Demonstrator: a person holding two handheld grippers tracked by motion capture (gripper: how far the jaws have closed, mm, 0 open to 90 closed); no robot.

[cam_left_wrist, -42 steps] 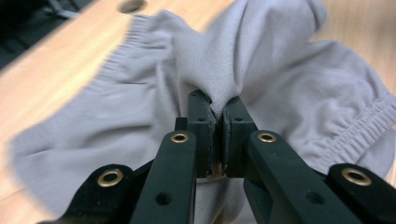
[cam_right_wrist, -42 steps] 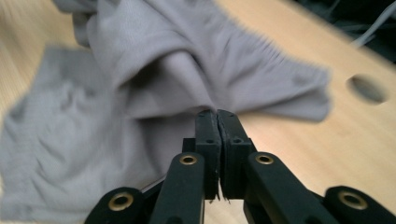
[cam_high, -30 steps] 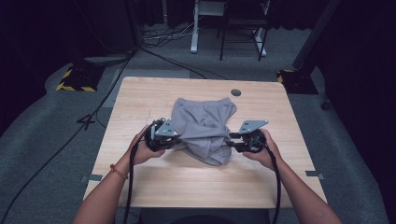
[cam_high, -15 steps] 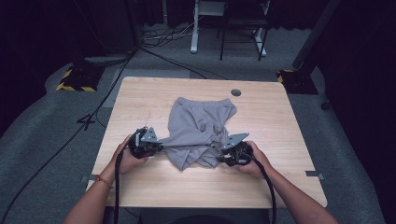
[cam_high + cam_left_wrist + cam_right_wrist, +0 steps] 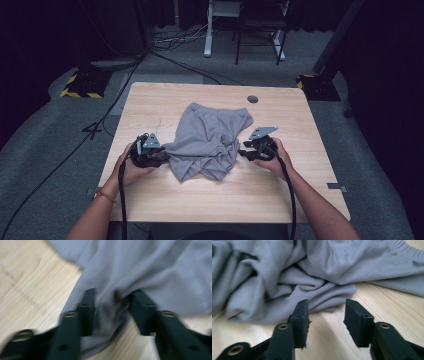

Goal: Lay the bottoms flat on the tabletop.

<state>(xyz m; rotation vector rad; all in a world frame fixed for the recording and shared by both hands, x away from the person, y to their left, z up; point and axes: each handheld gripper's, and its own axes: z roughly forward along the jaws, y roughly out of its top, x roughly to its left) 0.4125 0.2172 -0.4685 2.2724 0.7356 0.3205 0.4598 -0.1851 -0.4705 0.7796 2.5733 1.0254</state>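
A crumpled grey garment (image 5: 210,140) with an elastic waistband lies in the middle of the wooden table (image 5: 200,200). My left gripper (image 5: 162,156) sits at the garment's left edge. Its jaws have just been opening and stand apart, with a slack fold of the grey cloth (image 5: 140,267) lying loosely between them at the gripper's mouth (image 5: 111,305). My right gripper (image 5: 245,151) rests by the garment's right side. Its jaws have just been opening too, and this gripper (image 5: 326,312) is open with bare wood between the pads. The bunched cloth (image 5: 287,272) lies just beyond its tips.
A round cable hole (image 5: 252,99) sits near the table's far right edge. On the floor behind are cables (image 5: 175,40), a yellow-and-black striped base (image 5: 80,85) at left and white desk legs (image 5: 207,30). Bare wood lies around the garment.
The garment, earlier stretched taut between both grippers, now lies slack on the table. Both hands came down and nearer the front edge. The left jaws have opened off the cloth; the right gripper has drawn back.
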